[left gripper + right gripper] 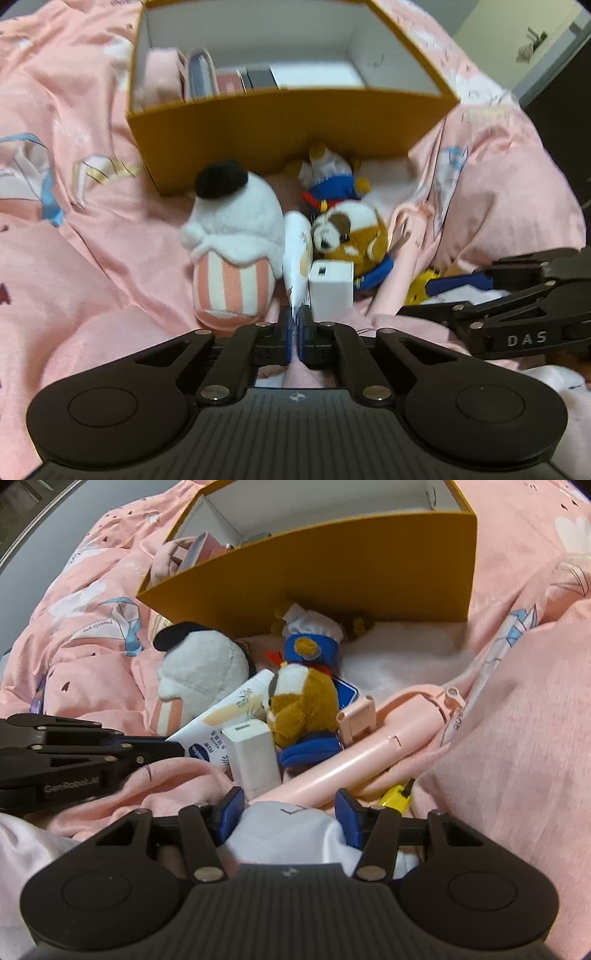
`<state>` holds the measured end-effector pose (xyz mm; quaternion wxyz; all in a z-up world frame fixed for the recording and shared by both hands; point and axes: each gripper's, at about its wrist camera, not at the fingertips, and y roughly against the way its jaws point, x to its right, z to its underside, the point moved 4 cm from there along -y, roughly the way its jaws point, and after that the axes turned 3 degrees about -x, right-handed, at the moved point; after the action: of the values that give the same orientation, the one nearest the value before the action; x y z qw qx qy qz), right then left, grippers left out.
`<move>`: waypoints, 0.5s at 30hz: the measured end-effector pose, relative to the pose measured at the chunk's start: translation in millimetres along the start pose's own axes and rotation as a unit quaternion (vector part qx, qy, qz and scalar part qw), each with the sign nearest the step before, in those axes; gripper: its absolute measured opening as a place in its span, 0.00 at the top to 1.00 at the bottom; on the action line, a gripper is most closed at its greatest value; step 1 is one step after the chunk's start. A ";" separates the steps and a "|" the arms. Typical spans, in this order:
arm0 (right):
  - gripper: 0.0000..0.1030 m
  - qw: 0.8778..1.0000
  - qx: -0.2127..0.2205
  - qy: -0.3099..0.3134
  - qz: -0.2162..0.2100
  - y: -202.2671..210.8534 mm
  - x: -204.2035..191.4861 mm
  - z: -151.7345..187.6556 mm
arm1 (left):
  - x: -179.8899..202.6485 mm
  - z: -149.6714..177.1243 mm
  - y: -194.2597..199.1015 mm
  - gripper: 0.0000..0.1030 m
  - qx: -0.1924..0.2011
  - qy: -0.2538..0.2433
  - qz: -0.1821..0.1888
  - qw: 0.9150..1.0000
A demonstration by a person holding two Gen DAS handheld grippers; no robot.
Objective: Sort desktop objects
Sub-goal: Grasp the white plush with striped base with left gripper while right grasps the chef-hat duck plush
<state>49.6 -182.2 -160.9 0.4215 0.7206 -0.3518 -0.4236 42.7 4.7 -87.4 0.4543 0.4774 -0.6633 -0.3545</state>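
Note:
My left gripper [295, 321] is shut on the flat crimped end of a white cream tube [297, 254], which lies between a plush slipper [236, 251] and a brown plush dog [351, 229]. A white charger block [330, 291] stands right beside the tube. In the right wrist view the left gripper [173, 747] comes in from the left onto the tube [225, 716]. My right gripper [290, 808] stands open over a fold of white cloth, just short of a pink folding stick [351, 771] and a small yellow object [395, 795].
An orange box [280, 122] with white inner walls stands behind the pile, several small items lined along its left and front. A blue-and-white plush [328, 177] lies against its front wall. Rumpled pink bedding [92, 258] surrounds everything.

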 end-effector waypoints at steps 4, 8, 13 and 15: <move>0.49 1.000 0.020 0.008 -0.003 8.9 -0.3 -4.0 | -1.2 -1.5 24.3 1.00 0.054 0.008 -0.009 0.998; 0.50 1.000 0.030 0.006 0.000 12.5 1.8 -9.3 | -2.6 -8.3 48.3 1.00 0.099 0.011 -0.014 0.995; 0.51 0.999 0.040 0.010 -0.025 11.5 -6.7 -21.0 | -4.4 -9.3 38.4 0.96 0.062 -0.008 -0.054 0.997; 0.51 0.998 0.046 0.024 -0.031 10.9 -14.1 -27.6 | -6.9 -9.2 34.6 0.80 0.057 -0.003 -0.063 0.996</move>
<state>67.4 -165.8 -138.7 0.3830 0.7594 -0.3383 -0.4027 41.5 21.0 -54.8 0.4014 0.5421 -0.6524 -0.3455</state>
